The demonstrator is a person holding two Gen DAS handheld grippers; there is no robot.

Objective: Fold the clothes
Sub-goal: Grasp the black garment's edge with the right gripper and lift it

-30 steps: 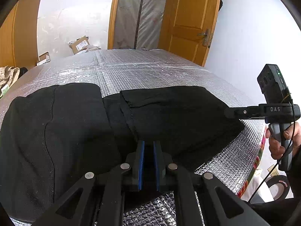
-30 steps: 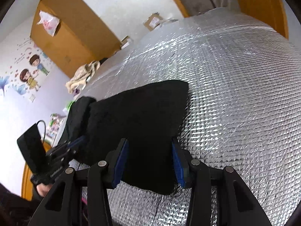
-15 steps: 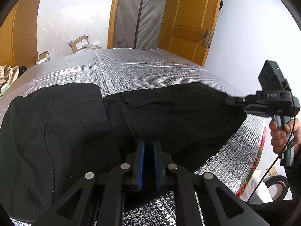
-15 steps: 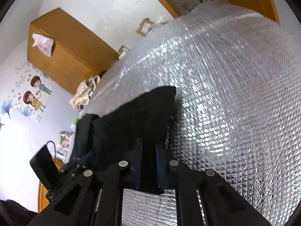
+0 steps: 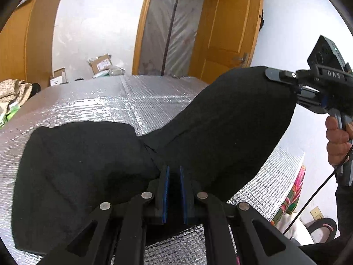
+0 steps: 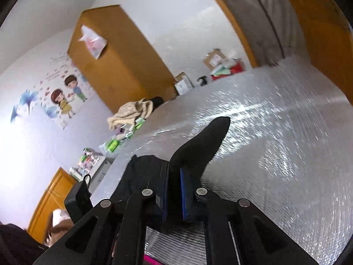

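- On the silver mat (image 5: pixel 114 101): black garment (image 5: pixel 88 165), soft, floppy, light.
- Left gripper (image 5: pixel 174 190) clamped on near hem.
- Right gripper (image 6: pixel 173 193) closing on right corner, lifted.
- Best grabbed at corners.

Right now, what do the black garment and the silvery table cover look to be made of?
Black garment: soft matte knit or fleece, probably; it drapes limply and gives no shine. Silvery cover: reflective foil-faced padding, likely bubble insulation; its quilted grid glints brightly.
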